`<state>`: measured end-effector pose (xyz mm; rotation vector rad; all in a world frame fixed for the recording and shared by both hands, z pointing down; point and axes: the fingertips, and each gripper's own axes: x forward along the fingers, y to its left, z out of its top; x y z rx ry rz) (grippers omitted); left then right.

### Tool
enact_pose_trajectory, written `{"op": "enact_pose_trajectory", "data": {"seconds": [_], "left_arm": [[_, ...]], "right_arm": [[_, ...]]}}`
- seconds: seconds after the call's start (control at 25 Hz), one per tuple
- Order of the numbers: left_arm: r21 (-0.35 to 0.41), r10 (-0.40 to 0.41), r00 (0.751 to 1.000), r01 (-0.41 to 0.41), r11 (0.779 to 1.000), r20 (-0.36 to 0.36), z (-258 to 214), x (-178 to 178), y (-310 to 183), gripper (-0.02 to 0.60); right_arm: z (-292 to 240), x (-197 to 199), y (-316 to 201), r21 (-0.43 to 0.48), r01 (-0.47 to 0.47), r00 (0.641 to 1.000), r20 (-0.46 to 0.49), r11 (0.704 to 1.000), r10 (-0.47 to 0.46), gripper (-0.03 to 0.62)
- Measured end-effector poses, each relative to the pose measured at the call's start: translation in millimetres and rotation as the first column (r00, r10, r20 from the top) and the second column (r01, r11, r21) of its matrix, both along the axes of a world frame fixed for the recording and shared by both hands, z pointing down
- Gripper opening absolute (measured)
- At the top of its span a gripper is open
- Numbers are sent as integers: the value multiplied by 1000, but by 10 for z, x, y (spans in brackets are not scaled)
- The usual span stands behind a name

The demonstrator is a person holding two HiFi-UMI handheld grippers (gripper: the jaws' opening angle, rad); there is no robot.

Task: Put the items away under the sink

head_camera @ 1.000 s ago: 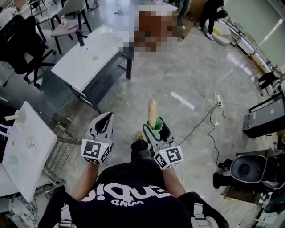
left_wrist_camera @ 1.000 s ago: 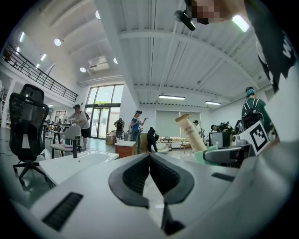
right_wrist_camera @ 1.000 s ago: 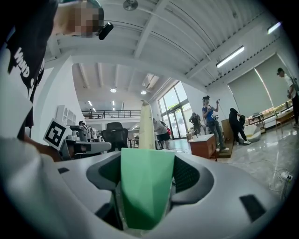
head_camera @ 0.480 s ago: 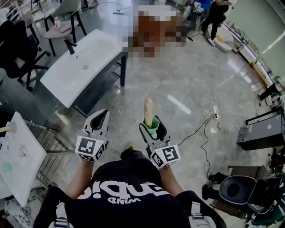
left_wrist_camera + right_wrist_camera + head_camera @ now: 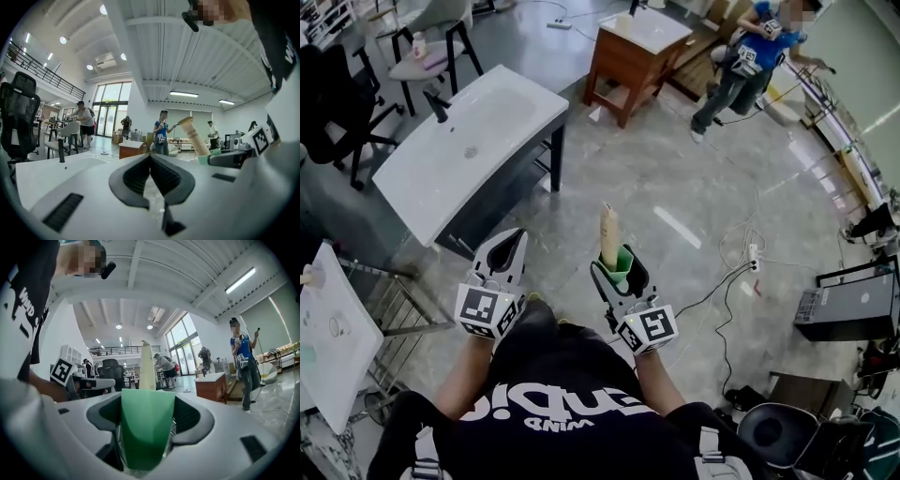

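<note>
My right gripper (image 5: 617, 267) is shut on the green cap end of a cream tube (image 5: 610, 240), which points up and away from me. In the right gripper view the green cap (image 5: 144, 427) fills the space between the jaws and the cream tube (image 5: 147, 366) rises above it. My left gripper (image 5: 508, 248) is shut with nothing in it; its jaws meet in the left gripper view (image 5: 150, 174). A white sink top with a black faucet (image 5: 467, 145) stands on a dark frame ahead and to the left, with a shelf below it.
A wooden cabinet (image 5: 633, 56) stands farther ahead. A person in blue (image 5: 741, 66) holds grippers beyond it. Another white sink panel on a metal rack (image 5: 323, 333) is at my left. Cables and a power strip (image 5: 752, 255) lie on the floor at right, near a black box (image 5: 851, 305).
I have walked forward: the white sink top and wooden cabinet have come nearer and lower in view. Both grippers keep their pose, the right still holding the tube.
</note>
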<state>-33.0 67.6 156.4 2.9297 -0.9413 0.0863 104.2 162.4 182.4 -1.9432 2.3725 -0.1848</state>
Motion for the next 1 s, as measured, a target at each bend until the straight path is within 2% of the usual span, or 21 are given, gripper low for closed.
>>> {"op": "enact_pose_trajectory", "data": {"seconds": [0.48,0.72,1.0], "left_arm": [[-29,14,1000,-14,999,-1,155,372,-1117,20],[-38,32,999,-32,999,3,209,566,-1605,20],[-49,76,997,-75,996,25,418,782,-1991,20]], "right_arm": [[106,232,-1161,-27,23,1000,13,999,-23,316],[71,389,-1735,-8,40,999,-2,999,-40,316],[196,589,-2185,-11,8,1000,-2,1000,-8,316]]}}
